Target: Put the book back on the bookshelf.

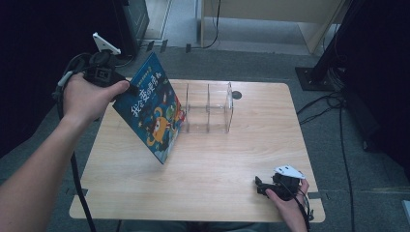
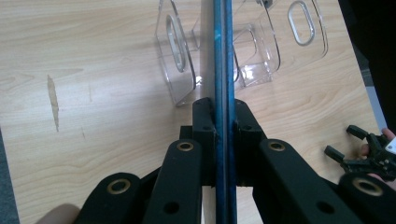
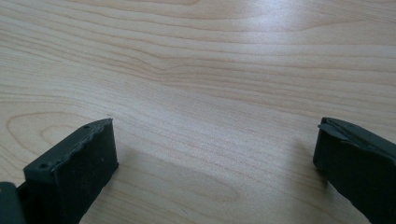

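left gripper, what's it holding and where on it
The left gripper is shut on a blue picture book, clamped at its upper edge near the top corner, so the book hangs tilted over the table. The right gripper holds nothing.

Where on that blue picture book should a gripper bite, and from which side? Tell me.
Grip the book at its thin edge, as the left gripper does now: one jaw on each cover, coming in from the edge away from the clear rack. The book is flat and slim, so closed jaws span it easily, and that leaves the far edge free to slide into a slot.
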{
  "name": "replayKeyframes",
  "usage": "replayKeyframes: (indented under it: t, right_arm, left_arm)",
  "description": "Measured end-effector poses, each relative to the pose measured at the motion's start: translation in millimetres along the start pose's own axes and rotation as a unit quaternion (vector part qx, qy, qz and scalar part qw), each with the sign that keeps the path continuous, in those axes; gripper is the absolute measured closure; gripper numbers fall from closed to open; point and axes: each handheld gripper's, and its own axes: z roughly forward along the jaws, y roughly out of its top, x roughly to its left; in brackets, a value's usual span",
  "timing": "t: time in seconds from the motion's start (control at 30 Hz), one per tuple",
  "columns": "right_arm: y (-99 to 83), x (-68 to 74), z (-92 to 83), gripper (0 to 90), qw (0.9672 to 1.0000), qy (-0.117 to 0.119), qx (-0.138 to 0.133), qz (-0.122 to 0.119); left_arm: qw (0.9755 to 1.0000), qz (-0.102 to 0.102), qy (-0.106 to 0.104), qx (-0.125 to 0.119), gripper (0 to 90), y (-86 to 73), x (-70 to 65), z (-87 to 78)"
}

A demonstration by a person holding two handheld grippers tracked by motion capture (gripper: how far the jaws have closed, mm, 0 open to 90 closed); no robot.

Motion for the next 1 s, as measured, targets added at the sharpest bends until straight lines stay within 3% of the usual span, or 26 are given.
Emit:
replayKeyframes:
  t: [0.43, 1.0]
  right_arm:
    - [0.0, 0.1, 0.0, 0.0, 1.0000, 0.000, 0.001, -0.001]
    - [0.3, 0.3, 0.6, 0.0, 1.0000, -0.002, 0.000, -0.002]
  left_arm:
    - [0.9999, -0.010, 0.000, 0.006, 84.2, 12.6, 2.1, 13.6]
    - [0.9996, -0.026, 0.002, -0.004, 84.2, 21.2, 6.5, 23.9]
